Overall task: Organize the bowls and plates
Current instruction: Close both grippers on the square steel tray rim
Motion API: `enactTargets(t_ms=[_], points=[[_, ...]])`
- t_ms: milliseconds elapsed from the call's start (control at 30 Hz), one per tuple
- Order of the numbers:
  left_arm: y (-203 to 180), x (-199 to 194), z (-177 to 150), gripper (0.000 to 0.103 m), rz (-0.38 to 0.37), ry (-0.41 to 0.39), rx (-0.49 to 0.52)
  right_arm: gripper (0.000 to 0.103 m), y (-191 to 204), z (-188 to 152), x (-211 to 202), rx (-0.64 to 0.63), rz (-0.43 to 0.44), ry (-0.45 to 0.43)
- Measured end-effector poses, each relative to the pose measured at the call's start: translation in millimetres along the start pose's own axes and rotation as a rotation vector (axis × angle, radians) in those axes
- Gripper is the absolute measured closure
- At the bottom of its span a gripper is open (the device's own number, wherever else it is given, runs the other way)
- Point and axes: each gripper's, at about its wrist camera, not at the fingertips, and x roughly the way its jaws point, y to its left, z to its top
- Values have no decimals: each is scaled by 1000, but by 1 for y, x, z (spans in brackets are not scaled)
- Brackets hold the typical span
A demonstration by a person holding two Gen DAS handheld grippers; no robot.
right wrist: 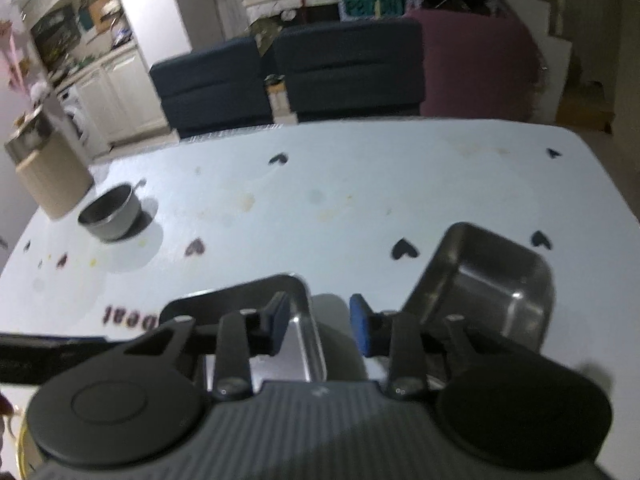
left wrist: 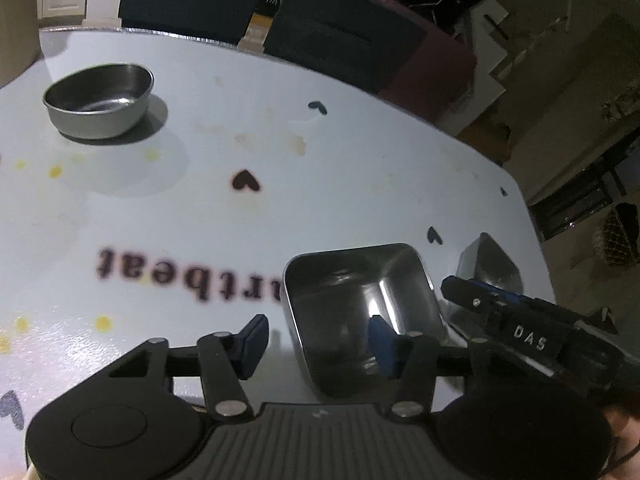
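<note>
1. Left gripper (left wrist: 316,344): tilted downward; jaws partly spread, blue pads (left wrist: 252,344) not pressing on anything.
2. Right gripper (right wrist: 320,326): tilted downward; jaws narrower, pads (right wrist: 360,326) apart, nothing clamped.

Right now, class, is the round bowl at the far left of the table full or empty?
Empty: the round bowl stands upright and its bare metal bottom shows.

Two square steel bowls (right wrist: 492,280) crowd the near table (right wrist: 360,184), round bowl (right wrist: 110,216) far left, middle open
</note>
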Motion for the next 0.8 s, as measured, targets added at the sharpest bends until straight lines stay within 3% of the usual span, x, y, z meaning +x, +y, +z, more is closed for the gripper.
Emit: enactTargets(t_ms=[300, 467, 667, 800], points=[[4, 29, 4, 62, 26, 55, 11, 75, 13, 4, 37, -51, -51, 72], [8, 35, 7, 87, 28, 71, 8, 83, 15, 3, 50, -61, -64, 113], [5, 35, 8, 89, 43, 69, 18, 93, 18, -4, 53, -105, -72, 146], [-3, 22, 9, 89, 39, 15, 34, 97, 17, -9, 45, -126, -69, 153]])
